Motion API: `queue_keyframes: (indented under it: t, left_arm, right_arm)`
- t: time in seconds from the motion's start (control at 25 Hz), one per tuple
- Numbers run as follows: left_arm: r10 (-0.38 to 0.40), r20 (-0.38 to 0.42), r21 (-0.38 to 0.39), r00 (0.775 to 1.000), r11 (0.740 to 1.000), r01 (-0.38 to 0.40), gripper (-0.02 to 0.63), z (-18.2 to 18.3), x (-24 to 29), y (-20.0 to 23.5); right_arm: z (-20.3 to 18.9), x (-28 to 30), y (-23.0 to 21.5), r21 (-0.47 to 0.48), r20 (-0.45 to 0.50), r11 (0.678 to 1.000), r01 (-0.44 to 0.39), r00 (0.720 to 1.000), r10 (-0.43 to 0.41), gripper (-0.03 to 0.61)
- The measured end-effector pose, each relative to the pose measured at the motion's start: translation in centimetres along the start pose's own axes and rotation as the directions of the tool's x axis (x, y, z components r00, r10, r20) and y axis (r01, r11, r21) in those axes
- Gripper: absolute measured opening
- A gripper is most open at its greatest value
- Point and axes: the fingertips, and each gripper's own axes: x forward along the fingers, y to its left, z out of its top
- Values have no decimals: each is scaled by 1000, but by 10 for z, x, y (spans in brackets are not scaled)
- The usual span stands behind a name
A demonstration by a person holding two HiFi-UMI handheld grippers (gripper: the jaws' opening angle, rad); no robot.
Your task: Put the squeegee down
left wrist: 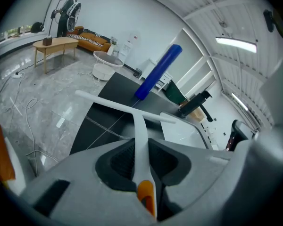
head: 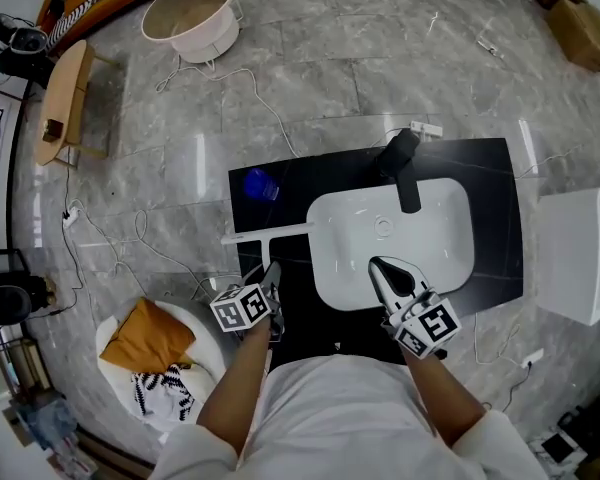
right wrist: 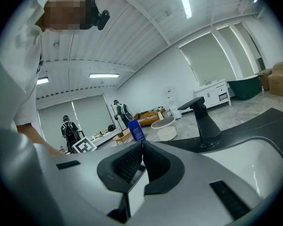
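The squeegee (head: 266, 234) is white, with a long blade and a thin handle that ends in an orange tip (left wrist: 146, 195). My left gripper (head: 270, 272) is shut on that handle, which runs straight between the pads (left wrist: 140, 144). The blade (left wrist: 118, 105) lies crosswise over the left part of the black counter (head: 280, 298), beside the white sink (head: 450, 268). Whether it touches the counter I cannot tell. My right gripper (head: 378, 265) hovers over the sink's front part, its jaws shut on nothing (right wrist: 141, 145).
A blue bottle (head: 260, 184) stands on the counter behind the blade. A black faucet (head: 404, 168) rises at the sink's back. On the floor are a white tub (head: 192, 16), a wooden table (head: 65, 98), loose cables (head: 110, 243), a chair with an orange cushion (head: 145, 338) and a white cabinet (head: 580, 258).
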Motion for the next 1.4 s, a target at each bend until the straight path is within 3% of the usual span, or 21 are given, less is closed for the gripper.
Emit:
queue_keyframes:
  t: [0.8,0.92,1.2,1.4]
  left_arm:
    - [24,-55,35,998,999,-22,81,-10,10,0]
    - [13,-55,37,998,999,-11,112,-10,8,-4]
    - [17,-28,63,999,998,-15,137,0,-13,-4]
    - [-4,36,140,999,990,-1,137,24,-48,-21]
  right_arm:
    - [-6,2,0,24,-7,1000,-4,1000,4,15]
    - [-4,3,2,19,-8,1000,-8,1000,8,15]
    - [4,5,10,2,-4,1000,-26,1000,26,15]
    - [25,6,15,-27,18,999,-40,999,41,15]
